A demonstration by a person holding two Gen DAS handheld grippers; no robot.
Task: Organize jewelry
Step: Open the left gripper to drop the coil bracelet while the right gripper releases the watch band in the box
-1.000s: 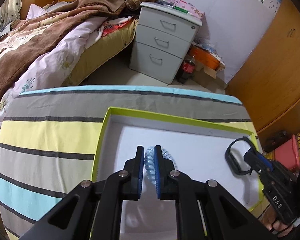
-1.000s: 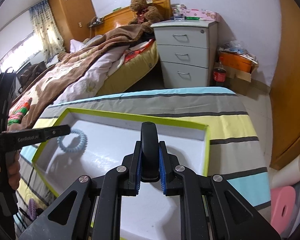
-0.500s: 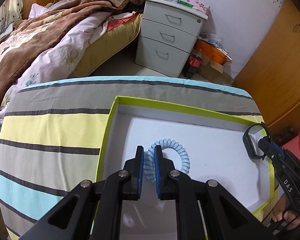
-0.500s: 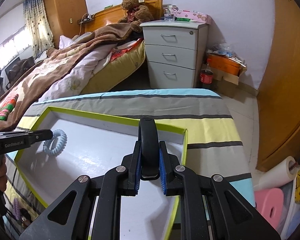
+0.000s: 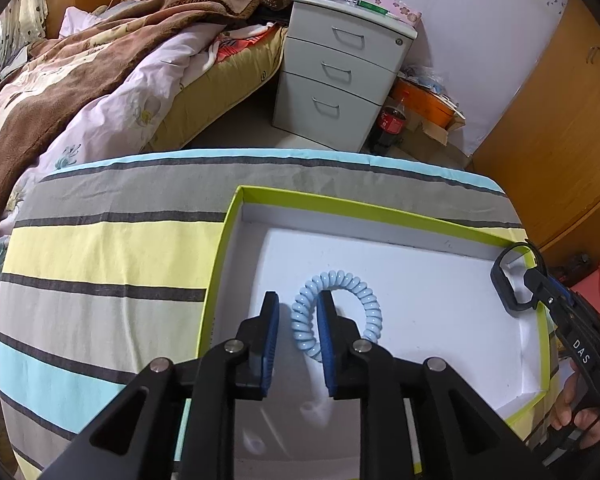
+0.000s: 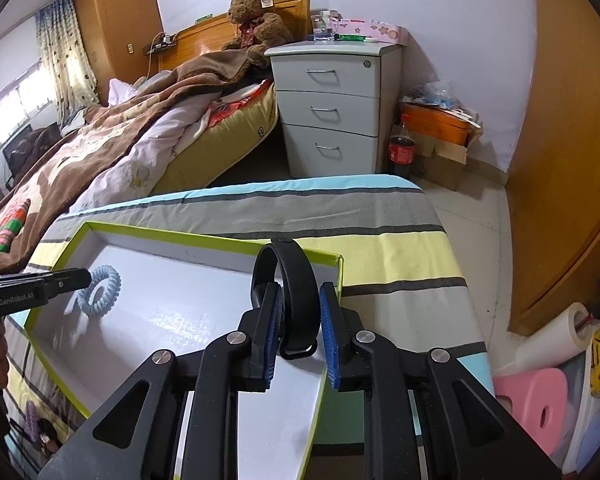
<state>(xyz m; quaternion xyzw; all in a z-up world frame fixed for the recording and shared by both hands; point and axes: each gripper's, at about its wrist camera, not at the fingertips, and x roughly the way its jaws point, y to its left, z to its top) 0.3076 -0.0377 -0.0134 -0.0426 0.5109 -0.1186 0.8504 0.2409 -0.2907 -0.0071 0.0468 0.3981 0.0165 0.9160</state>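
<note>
A white box with a lime-green rim [image 5: 340, 200] lies on the striped cloth. A light blue coil bracelet [image 5: 356, 292] lies on the box floor; it also shows in the right wrist view [image 6: 100, 288]. My left gripper [image 5: 296, 324] is open, its jaws apart with one side of the coil loose between them. A black band bracelet [image 6: 296, 280] stands at the box's right end between the parted jaws of my right gripper [image 6: 300, 312], which is open. The band also shows in the left wrist view [image 5: 506, 284].
The striped cloth [image 5: 108, 248] covers the table. Behind are a bed with a brown blanket [image 5: 80, 64], a grey drawer unit [image 5: 340, 72], a cola bottle [image 6: 402, 148] and wooden wardrobe doors [image 6: 572, 120]. A pink stool [image 6: 540, 404] stands at the right.
Both grippers were shut on their bracelets and have now opened. The coil has come down onto the box floor, and the black band now sits at the box's right end.
</note>
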